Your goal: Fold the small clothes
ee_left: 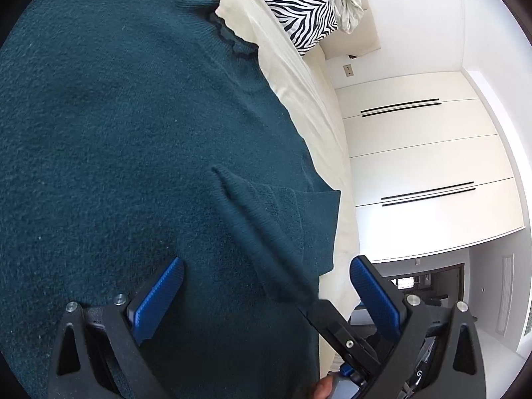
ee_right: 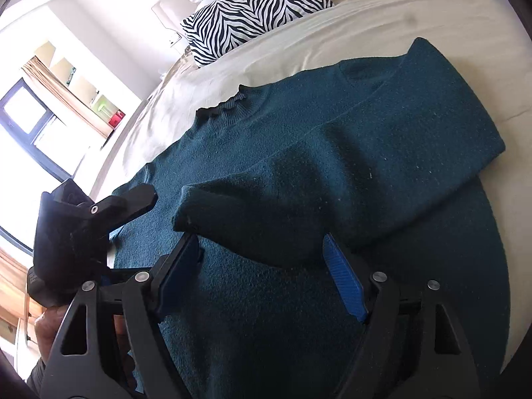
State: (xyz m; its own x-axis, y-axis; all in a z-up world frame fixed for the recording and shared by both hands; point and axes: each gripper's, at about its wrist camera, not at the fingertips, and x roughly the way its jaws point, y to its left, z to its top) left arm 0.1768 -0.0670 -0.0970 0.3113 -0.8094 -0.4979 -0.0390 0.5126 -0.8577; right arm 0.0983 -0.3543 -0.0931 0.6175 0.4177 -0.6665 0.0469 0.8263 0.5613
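Cream-sheeted bed [ee_right: 382,10] underneath everything, filling most of the right wrist view. Spread flat on it, a dark teal knit sweater [ee_right: 299,173], frilled collar [ee_right: 229,103] toward the zebra-print pillow [ee_right: 252,10] at the head of the bed, one sleeve [ee_right: 349,166] folded across the chest with its cuff lying just ahead of the right gripper [ee_right: 261,249]. Blue pads [ee_right: 342,282] there spread wide, clamped on nothing, hovering low over the sweater body. Left gripper [ee_left: 266,274] likewise gaping, blue pads [ee_left: 159,296] well apart over the sweater's edge and a raised crease, gripping nothing. White wardrobe doors [ee_left: 432,153] beyond the bed's side in the left wrist view.
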